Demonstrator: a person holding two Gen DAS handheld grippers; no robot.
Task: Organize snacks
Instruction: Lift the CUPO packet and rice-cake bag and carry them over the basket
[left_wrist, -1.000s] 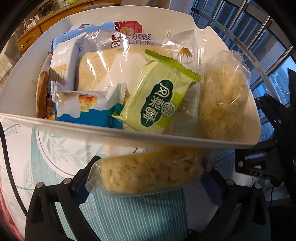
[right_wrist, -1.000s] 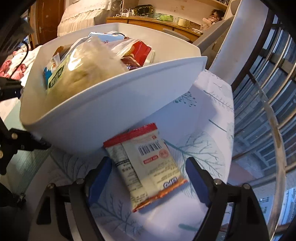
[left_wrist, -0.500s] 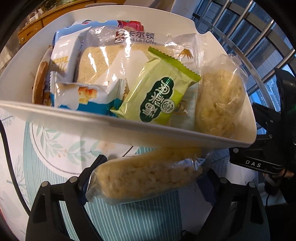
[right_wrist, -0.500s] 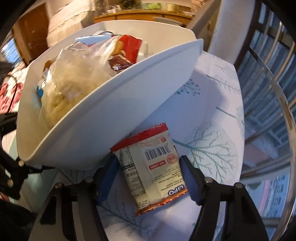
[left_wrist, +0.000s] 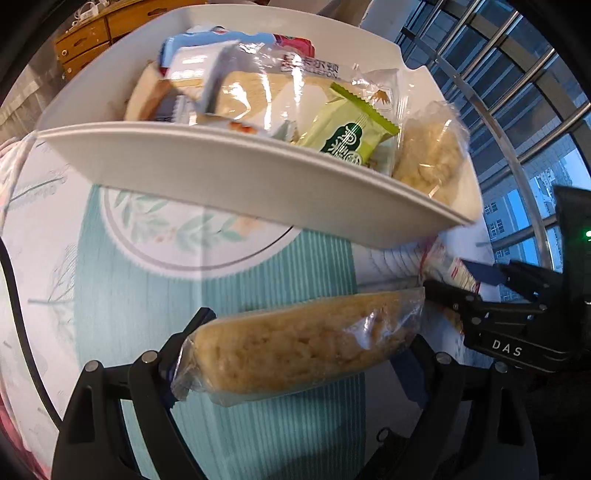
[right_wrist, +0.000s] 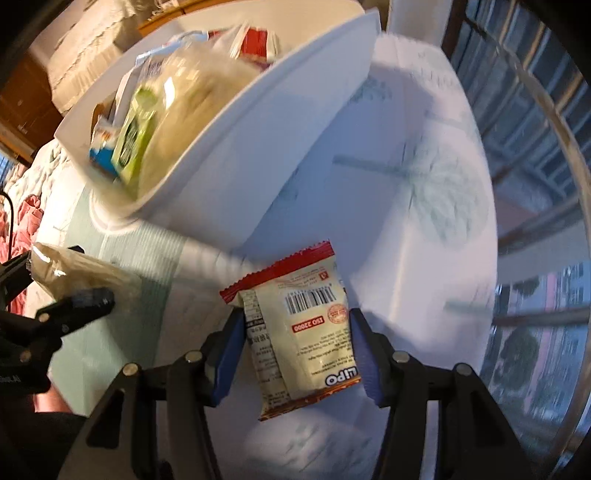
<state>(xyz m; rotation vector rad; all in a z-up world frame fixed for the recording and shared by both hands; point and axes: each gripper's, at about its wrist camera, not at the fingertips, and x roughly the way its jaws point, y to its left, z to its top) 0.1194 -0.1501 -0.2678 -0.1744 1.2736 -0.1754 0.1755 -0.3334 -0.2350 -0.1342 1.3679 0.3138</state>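
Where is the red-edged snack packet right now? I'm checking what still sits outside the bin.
In the right wrist view, the red-edged packet lies on the tablecloth between the closing right gripper, just below the white bin.

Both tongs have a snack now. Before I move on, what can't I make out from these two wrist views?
- Bottom of the white bin: hidden under piled snacks, both views.
- Bin contents in the right wrist view: motion-blurred.
- Red-edged packet, between the closing right tongs: front faces away.
- Rice bar in the left tongs: wrapper covers the pads.
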